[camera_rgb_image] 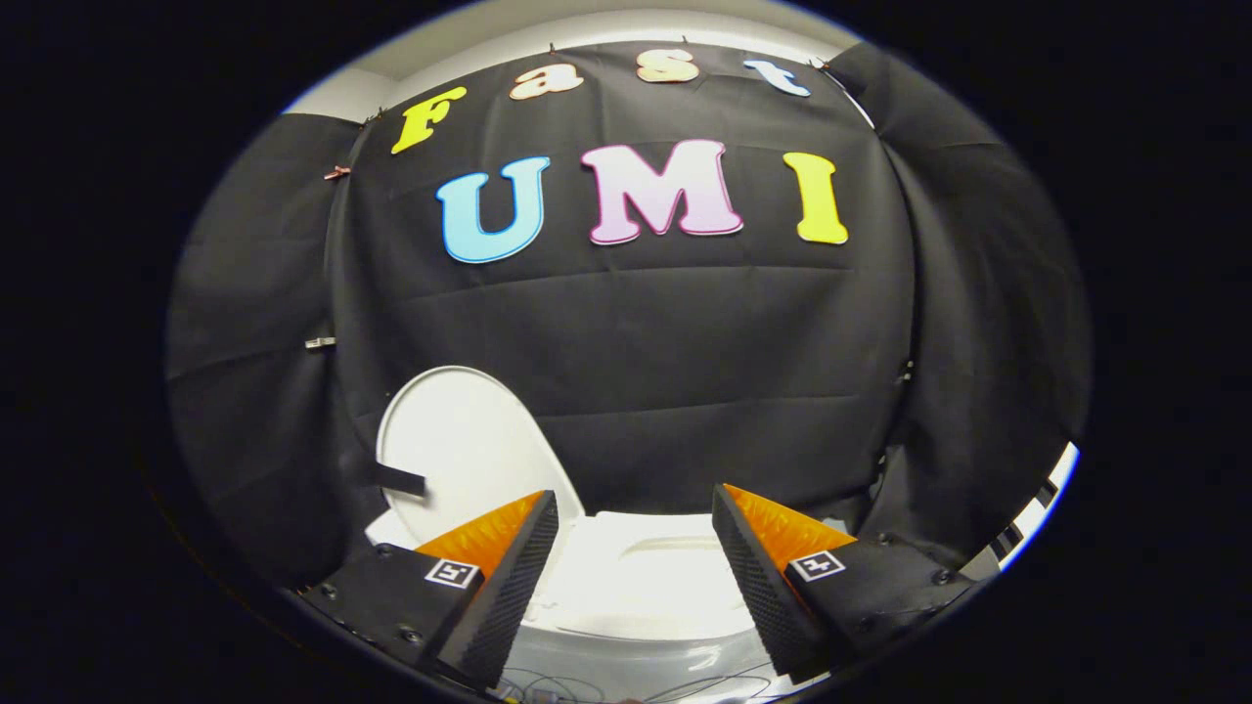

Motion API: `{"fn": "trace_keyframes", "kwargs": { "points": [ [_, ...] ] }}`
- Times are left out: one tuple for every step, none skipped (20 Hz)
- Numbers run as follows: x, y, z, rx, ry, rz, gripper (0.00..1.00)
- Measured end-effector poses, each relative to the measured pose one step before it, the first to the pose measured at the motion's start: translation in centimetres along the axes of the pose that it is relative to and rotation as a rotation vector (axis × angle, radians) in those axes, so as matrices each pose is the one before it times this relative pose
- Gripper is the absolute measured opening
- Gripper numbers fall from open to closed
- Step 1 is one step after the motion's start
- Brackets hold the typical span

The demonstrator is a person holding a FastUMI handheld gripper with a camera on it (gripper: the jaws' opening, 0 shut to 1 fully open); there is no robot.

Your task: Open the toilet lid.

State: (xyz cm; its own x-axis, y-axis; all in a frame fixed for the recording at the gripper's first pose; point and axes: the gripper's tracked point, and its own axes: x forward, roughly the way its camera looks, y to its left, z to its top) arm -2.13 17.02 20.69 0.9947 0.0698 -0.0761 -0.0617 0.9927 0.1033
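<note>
1. Gripper view: the gripper [636, 504] has its two orange-and-black fingers [509, 548] spread wide apart, with nothing between them
2. The toilet lid [460, 440], white and oval, stands raised and leans back against the black cloth wall [685, 342], just beyond and above the left finger
3. A short black strip [396, 479] is attached at the lid's left edge and sticks out sideways
4. The white toilet [636, 577] sits below and just ahead of the fingers, its seat and bowl opening visible in the gap between them
5. Each finger carries a small square black-and-white marker [452, 573] on its black base
6. Thin wires [626, 684] lie along the near side of the toilet, beneath the fingers
</note>
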Motion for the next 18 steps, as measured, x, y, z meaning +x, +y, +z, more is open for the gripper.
{"fn": "trace_keyframes", "kwargs": {
  "points": [
    [-0.018,-1.83,-0.393,-0.02177,-0.0217,-0.02037,0.99],
    [-0.065,-1.545,-0.109,-0.01725,-0.03164,-0.01292,0.99],
    [-0.25,-1.36,-0.137,-0.01941,-0.0301,-0.01439,0.99],
    [-0.054,-1.13,-0.238,-0.01634,-0.02852,-0.01497,0.99],
    [-0.075,-0.958,-0.289,-0.0092,-0.01214,-0.00546,0.98],
    [-0.015,-0.624,-0.516,-0.00166,-0.00157,-0.00601,0.99],
    [-0.015,-0.524,-0.206,0.00257,-0.01066,0.00041,0.99],
    [-0.074,-0.431,-0.119,-0.00183,-0.00684,-0.00032,0.99],
    [-0.079,-0.465,-0.185,-0.00842,-0.00561,-0.00491,0.99],
    [-0.089,-0.492,-0.234,-0.01261,0.00107,-0.0105,0.99],
    [-0.066,-0.15,-0.154,-0.0065,-0.00076,0.0025,0.99],
    [-0.128,-0.041,-0.14,-0.00297,0.00046,-0.00239,0.99],
    [-0.025,-0.166,-0.146,-0.00158,0.0011,-0.00232,0.99],
    [0.006,-0.047,0.12,-0.00332,-0.01062,-0.00298,0.99],
    [-0.076,0.026,0.044,0.00013,-0.0041,0.00176,0.98],
    [0.041,-0.037,-0.316,-0.00188,0.00018,-0.00521,0.98],
    [0.044,0.063,-0.058,-0.00172,-0.00198,0.00205,0.98],
    [0.064,0.184,0.048,-0.00036,-0.00437,0.00316,0.98]
  ]
}}
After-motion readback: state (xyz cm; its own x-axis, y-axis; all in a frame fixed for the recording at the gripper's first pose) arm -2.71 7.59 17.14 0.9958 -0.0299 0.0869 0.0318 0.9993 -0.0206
